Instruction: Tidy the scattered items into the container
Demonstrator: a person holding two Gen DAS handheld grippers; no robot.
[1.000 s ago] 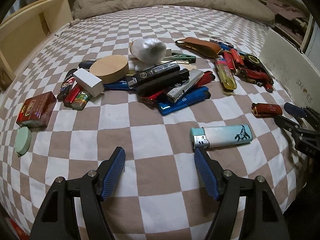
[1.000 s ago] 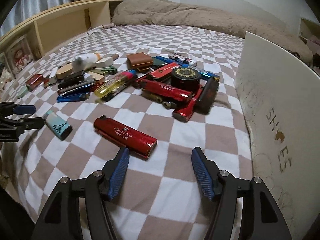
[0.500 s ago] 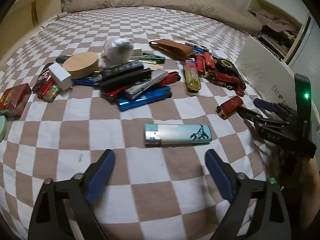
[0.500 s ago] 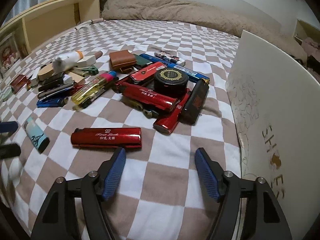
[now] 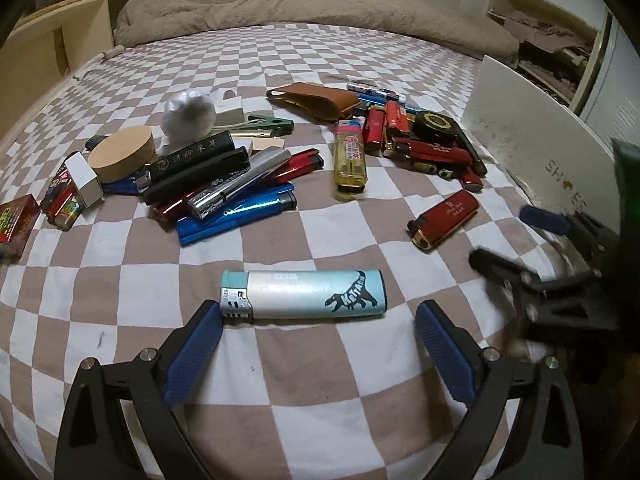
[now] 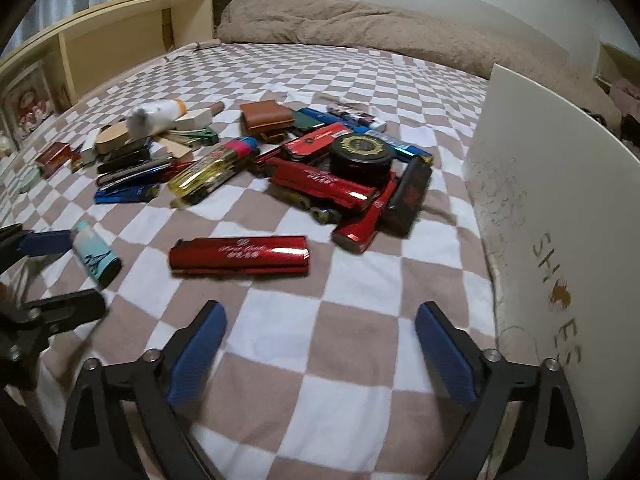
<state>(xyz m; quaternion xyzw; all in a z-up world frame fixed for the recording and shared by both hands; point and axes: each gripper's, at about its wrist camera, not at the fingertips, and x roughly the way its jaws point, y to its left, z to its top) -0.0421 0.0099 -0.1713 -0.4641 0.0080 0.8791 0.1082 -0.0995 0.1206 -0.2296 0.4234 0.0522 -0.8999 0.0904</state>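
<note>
Left gripper (image 5: 318, 320) spread wide, pale-blue dinosaur-print plastic lighter (image 5: 304, 294) lying crosswise just ahead, its metal end touching the left pad. Right gripper (image 6: 320, 320) also wide and empty, glossy red lighter (image 6: 239, 256) ahead of it, white shoe box (image 6: 560, 208) at right. Best push the left forward so both pads bracket the lighter, then close squarely.

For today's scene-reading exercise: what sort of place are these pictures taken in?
Most likely a bedroom. The lighters lie on a bed with a checked sheet, a rumpled brown blanket at its far end and a wooden shelf unit alongside.
</note>
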